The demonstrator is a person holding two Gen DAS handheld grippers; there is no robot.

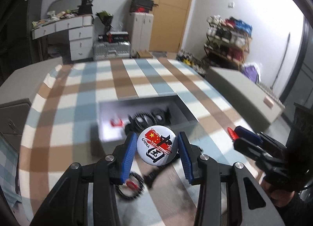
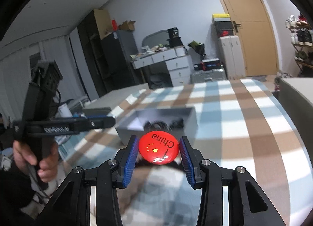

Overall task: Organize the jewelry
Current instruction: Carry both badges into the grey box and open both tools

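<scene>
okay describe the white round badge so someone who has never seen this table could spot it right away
Start at the checked tablecloth and find the open grey box on it. Just in front of the box, the left gripper holds the white badge between its blue pads. Unlike the red badge in the right gripper, its face is white, with a red flag, black brushwork and "CHINA".

We count two round badges: one white badge (image 1: pixel 157 143) and one red badge (image 2: pixel 158 148). We see one grey box (image 1: pixel 183 108) farther off on the checked bed (image 1: pixel 78 89), holding several dark pieces too blurred to count, and one black chain (image 1: pixel 135 185) near us.
</scene>
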